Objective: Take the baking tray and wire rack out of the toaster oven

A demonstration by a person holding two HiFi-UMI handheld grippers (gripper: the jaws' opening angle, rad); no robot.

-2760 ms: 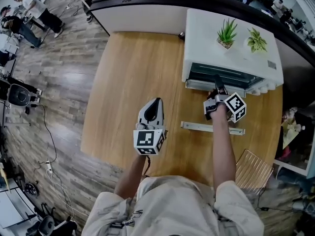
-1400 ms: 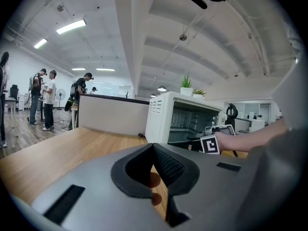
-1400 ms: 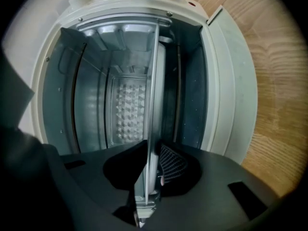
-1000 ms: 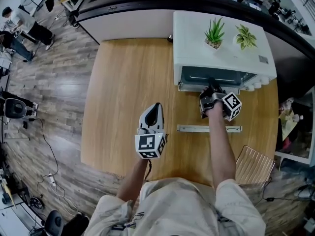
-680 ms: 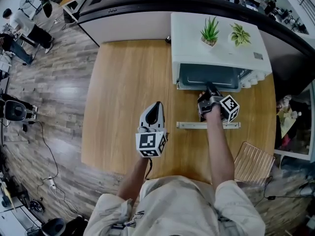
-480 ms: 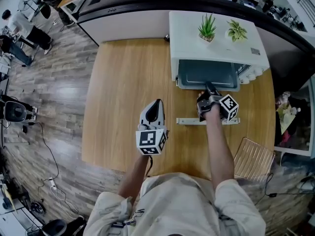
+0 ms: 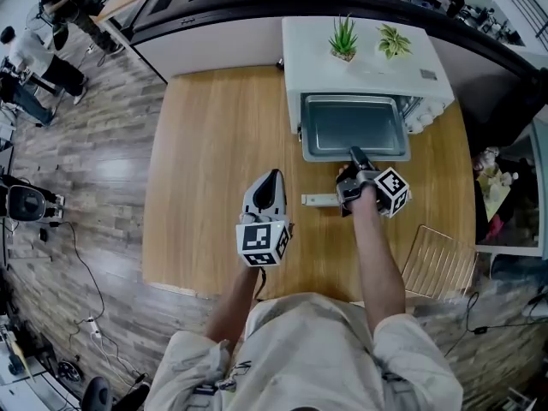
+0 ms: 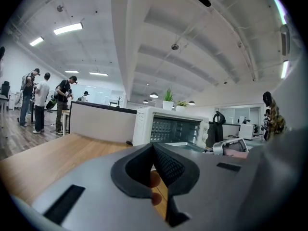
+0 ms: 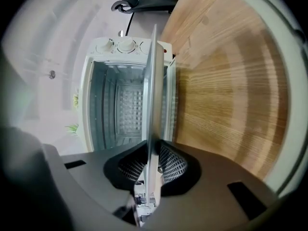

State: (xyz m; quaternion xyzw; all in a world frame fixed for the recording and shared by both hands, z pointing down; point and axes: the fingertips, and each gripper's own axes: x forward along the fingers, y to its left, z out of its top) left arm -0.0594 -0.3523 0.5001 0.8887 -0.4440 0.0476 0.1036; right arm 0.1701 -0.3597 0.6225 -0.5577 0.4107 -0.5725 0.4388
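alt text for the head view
Seen from above, the right gripper clamps the near edge of a baking tray that sticks partway out of a white toaster oven on a wooden table. The left gripper is shut and empty; a wire rack lies at right.

Wooden table (image 7: 214,161), spiky potted plant (image 7: 343,38), leafy plant (image 7: 392,41) beside it, dark curved counter (image 7: 214,5), people (image 8: 42,97) far left

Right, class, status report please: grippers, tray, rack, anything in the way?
Right gripper clamped on baking tray, front edge; left gripper shut, empty. Tray partly out of toaster oven. Wire rack out, lying off to the right. Nothing blocking.
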